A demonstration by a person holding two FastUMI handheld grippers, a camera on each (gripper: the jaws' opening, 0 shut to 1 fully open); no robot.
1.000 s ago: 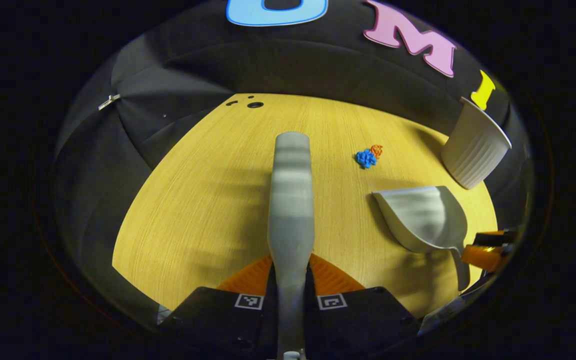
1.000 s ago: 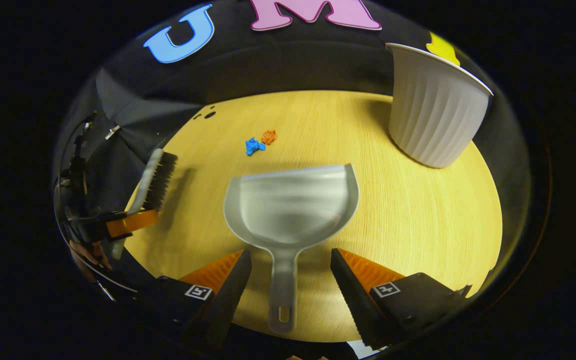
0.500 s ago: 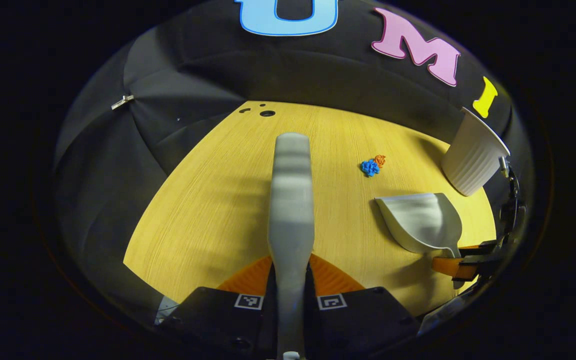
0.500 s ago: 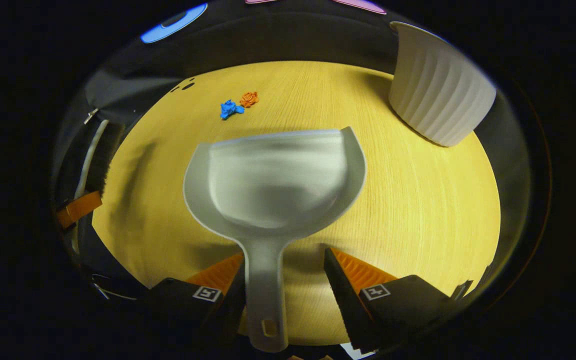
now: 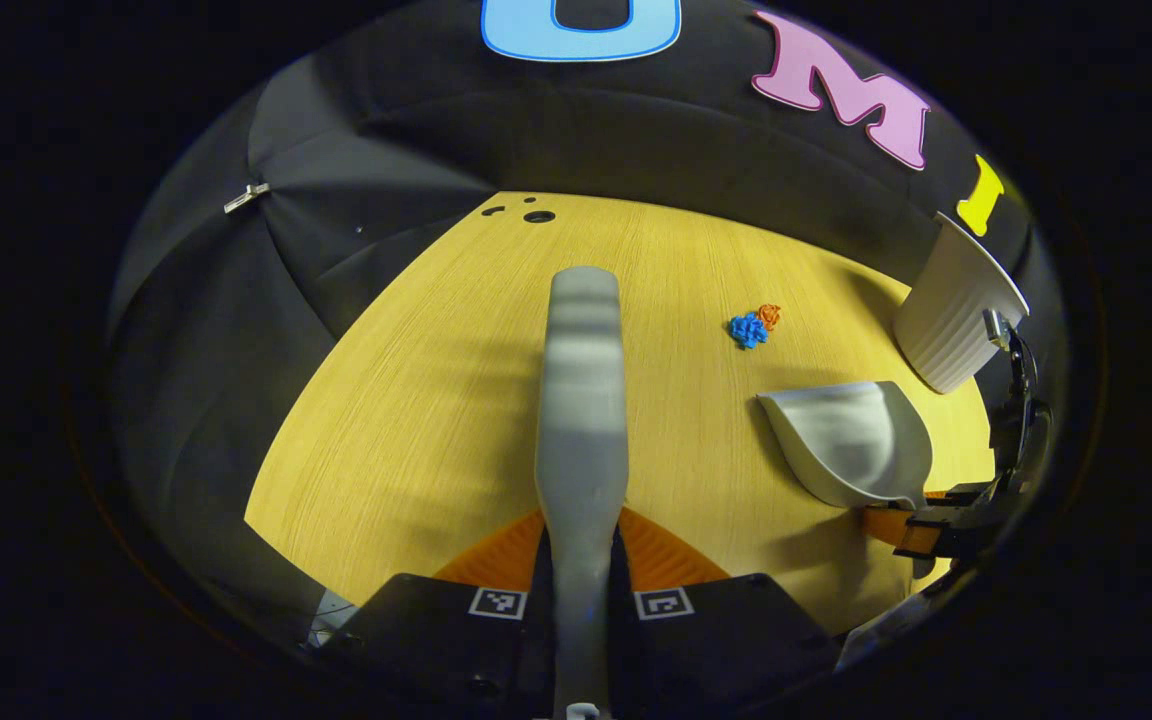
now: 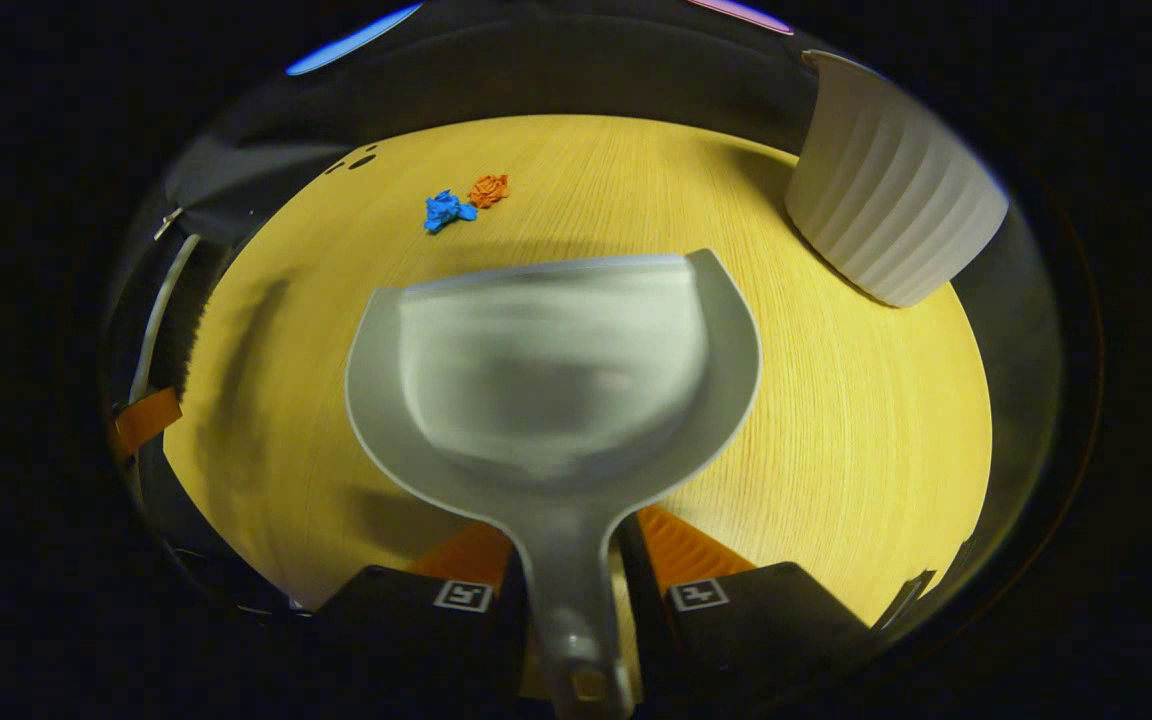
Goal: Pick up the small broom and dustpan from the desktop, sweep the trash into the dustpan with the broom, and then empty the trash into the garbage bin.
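The left tool (image 5: 581, 560) is clamped on the grey broom (image 5: 582, 400) handle, which runs straight ahead of it; the bristles are hidden beneath. The right tool (image 6: 571, 590) is closed on the dustpan (image 6: 551, 370) handle, whose end is cut off below. Blue and orange trash scraps (image 6: 461, 203) lie on the tabletop (image 6: 856, 400) beyond the pan's lip, the white ribbed garbage bin (image 6: 891, 220) off to the right tool's right, its rim partly cut off.

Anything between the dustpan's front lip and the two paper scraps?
Nothing: bare desktop separates the dustpan from the scraps, seen in the right gripper view.
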